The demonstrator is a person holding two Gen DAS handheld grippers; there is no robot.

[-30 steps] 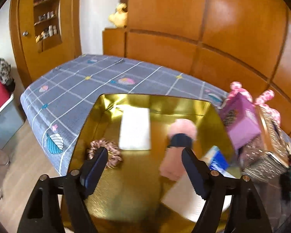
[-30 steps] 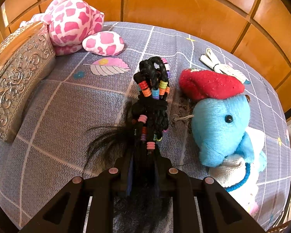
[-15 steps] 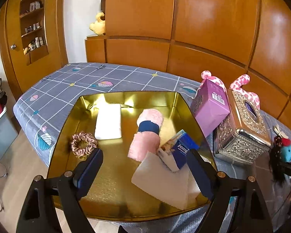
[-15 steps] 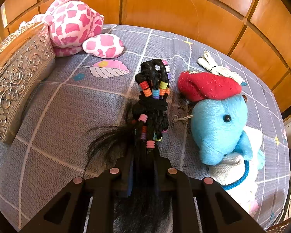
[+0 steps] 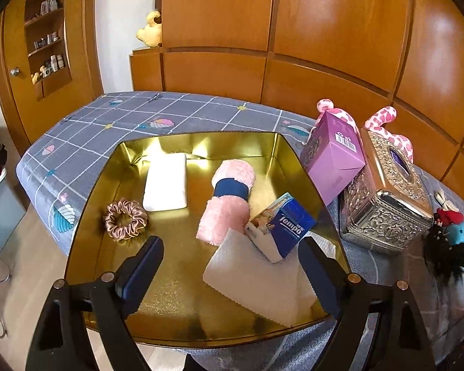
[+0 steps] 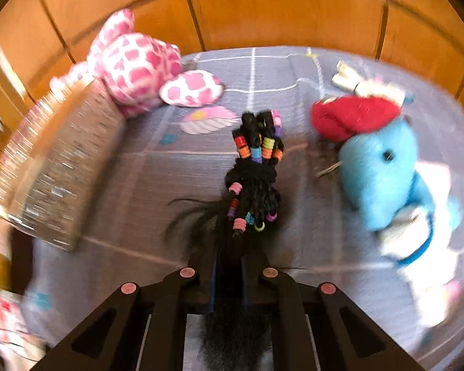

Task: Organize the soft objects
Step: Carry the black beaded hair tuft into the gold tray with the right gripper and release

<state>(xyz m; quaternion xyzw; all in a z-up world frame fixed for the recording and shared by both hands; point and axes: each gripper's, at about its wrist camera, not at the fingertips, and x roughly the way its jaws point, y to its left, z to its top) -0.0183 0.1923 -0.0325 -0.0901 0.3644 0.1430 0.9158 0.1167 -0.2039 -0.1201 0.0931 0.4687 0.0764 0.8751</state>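
Observation:
My right gripper (image 6: 229, 247) is shut on a black braided hairpiece (image 6: 255, 182) with coloured beads and holds it above the grey checked bedspread (image 6: 157, 198). A blue plush with a red cap (image 6: 380, 167) lies to its right, a pink spotted plush (image 6: 136, 61) at the back left. My left gripper (image 5: 230, 266) is open and empty above the near part of a gold tray (image 5: 176, 296). The tray holds a pink scrunchie (image 5: 125, 219), a white pad (image 5: 166, 182), a rolled pink towel (image 5: 229, 198), a blue tissue pack (image 5: 281, 227) and a white cloth (image 5: 259, 281).
A purple box (image 5: 334, 157) and an ornate silver tissue box (image 5: 386, 198) stand right of the tray; the silver box also shows in the right wrist view (image 6: 58, 170). Wooden wall panels (image 5: 294, 31) back the bed. A small white clip (image 6: 349, 77) lies behind the blue plush.
My left gripper has pulled back and up from the tray, so the whole tray shows now. My right gripper has lifted the hairpiece and is moving; its view is blurred.

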